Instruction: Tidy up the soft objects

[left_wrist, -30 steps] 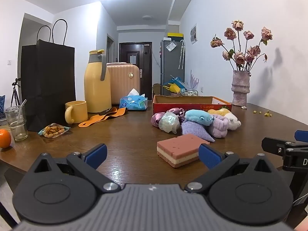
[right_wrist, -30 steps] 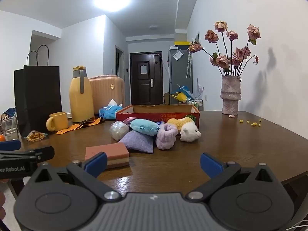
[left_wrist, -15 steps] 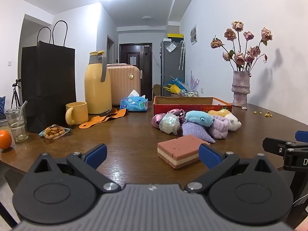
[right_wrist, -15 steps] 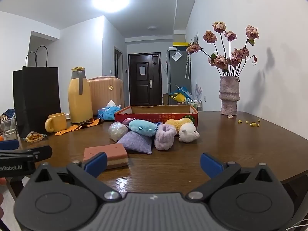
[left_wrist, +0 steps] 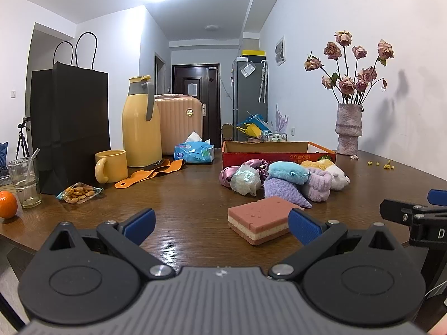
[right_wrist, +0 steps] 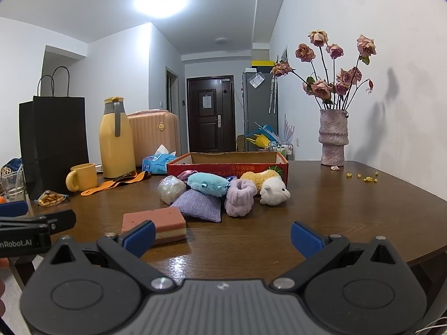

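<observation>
A pile of soft toys lies in front of a red cardboard box (left_wrist: 279,155) (right_wrist: 227,164): a blue plush (left_wrist: 287,170) (right_wrist: 206,183), a purple pouch (left_wrist: 282,192) (right_wrist: 199,205), a lilac scrunchie (right_wrist: 240,196), a white lamb plush (right_wrist: 273,192) and a shiny wrapped ball (left_wrist: 244,180). A pink layered sponge (left_wrist: 258,219) (right_wrist: 159,219) lies nearest. My left gripper (left_wrist: 220,222) is open and empty, short of the sponge. My right gripper (right_wrist: 222,236) is open and empty, to the right of the sponge.
On the left of the wooden table (left_wrist: 181,195) stand a black paper bag (left_wrist: 69,128), a yellow thermos (left_wrist: 141,124), a yellow mug (left_wrist: 110,166), a tissue pack (left_wrist: 194,153), a snack bag (left_wrist: 78,192), a glass (left_wrist: 23,181) and an orange (left_wrist: 7,208). A vase of roses (right_wrist: 333,139) stands back right.
Both grippers have drifted only slightly; the right wrist view has edged a little closer to the toys. Nothing on the table has moved.
</observation>
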`<action>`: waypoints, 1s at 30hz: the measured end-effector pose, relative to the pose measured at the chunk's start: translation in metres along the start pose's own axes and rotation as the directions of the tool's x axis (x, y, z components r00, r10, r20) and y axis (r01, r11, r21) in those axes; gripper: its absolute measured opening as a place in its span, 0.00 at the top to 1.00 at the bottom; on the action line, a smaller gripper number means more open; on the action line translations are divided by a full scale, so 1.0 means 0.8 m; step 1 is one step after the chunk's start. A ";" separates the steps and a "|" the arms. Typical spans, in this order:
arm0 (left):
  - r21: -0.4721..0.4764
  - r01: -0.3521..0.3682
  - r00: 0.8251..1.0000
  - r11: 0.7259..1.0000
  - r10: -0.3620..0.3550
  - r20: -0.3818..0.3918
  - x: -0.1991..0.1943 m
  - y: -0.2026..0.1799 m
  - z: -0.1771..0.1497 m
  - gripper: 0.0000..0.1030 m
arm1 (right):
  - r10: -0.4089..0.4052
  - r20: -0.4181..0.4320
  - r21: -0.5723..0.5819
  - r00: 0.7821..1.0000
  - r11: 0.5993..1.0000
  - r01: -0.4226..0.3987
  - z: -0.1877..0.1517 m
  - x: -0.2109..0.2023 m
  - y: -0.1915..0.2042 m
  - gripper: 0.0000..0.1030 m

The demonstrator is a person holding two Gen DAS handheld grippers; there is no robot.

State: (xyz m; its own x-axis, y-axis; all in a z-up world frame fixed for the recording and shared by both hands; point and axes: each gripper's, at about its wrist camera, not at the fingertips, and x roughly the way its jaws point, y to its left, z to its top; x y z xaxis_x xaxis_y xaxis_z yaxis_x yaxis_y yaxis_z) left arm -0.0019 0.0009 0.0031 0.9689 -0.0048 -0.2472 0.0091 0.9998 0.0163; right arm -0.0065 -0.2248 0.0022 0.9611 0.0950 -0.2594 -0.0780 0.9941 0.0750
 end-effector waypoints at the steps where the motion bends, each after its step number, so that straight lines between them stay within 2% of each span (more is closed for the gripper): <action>1: 0.000 0.000 1.000 1.000 0.000 0.000 0.000 0.000 0.000 0.00 | 0.001 0.001 0.005 1.000 1.000 -0.001 0.000 0.000 -0.001 0.00; 25: 0.002 0.005 1.000 1.000 -0.005 0.005 -0.003 -0.002 -0.001 0.00 | 0.006 0.014 0.023 1.000 1.000 -0.006 -0.001 -0.005 -0.006 0.00; 30: 0.011 0.009 1.000 1.000 -0.010 0.023 -0.005 -0.003 -0.003 0.00 | 0.020 0.040 0.031 0.999 0.999 -0.022 -0.004 -0.008 -0.010 0.00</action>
State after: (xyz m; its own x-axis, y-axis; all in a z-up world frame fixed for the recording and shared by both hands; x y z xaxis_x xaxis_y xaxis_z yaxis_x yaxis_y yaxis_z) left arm -0.0064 -0.0010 0.0021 0.9742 -0.0149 -0.2251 0.0210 0.9995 0.0244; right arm -0.0129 -0.2328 0.0001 0.9692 0.1130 -0.2189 -0.0905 0.9898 0.1104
